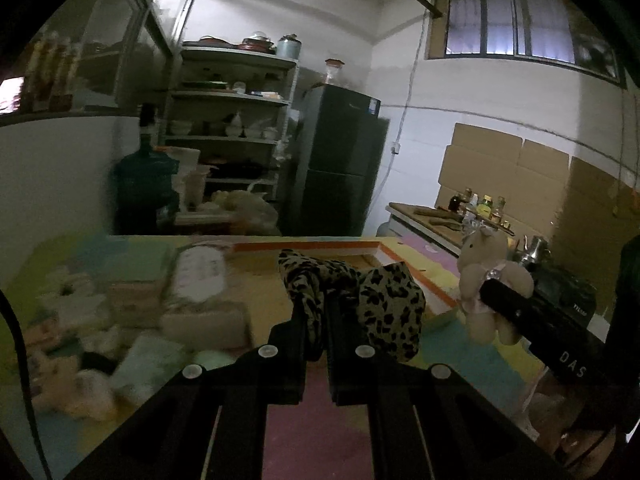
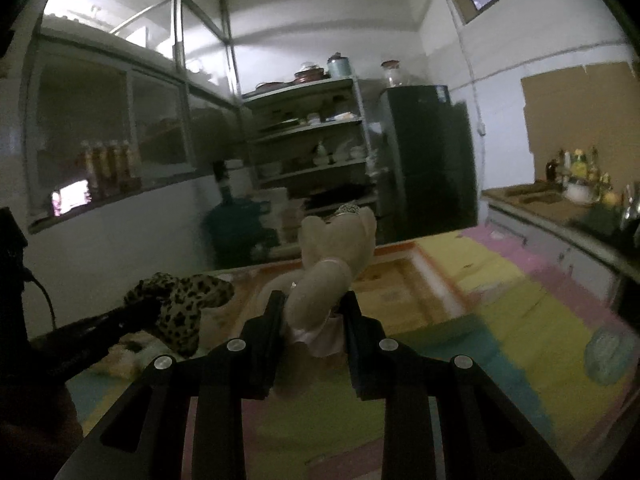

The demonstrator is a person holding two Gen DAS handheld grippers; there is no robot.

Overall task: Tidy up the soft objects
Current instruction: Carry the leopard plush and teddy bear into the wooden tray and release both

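Observation:
My left gripper point(image 1: 316, 308) is shut on a leopard-print cloth point(image 1: 384, 304), which hangs bunched over its fingers above the table. The same leopard-print cloth point(image 2: 180, 304) shows at the left of the right wrist view, on the left gripper's tip. A beige plush bear point(image 2: 336, 248) is clamped between the fingers of my right gripper point(image 2: 314, 300), lifted above the table. That plush bear point(image 1: 488, 280) also appears at the right of the left wrist view, on the right gripper's black finger point(image 1: 520, 312). An orange-rimmed cardboard box point(image 1: 312, 246) lies open just beyond both held things.
A blurred heap of soft items point(image 1: 132, 312) covers the table's left side on a pastel mat point(image 2: 520, 320). A bluish round object point(image 2: 608, 356) lies on the mat at right. Behind stand a shelf rack point(image 1: 232, 120), a dark fridge point(image 1: 340, 160), a water jug point(image 1: 144, 184) and a counter with bottles point(image 2: 576, 184).

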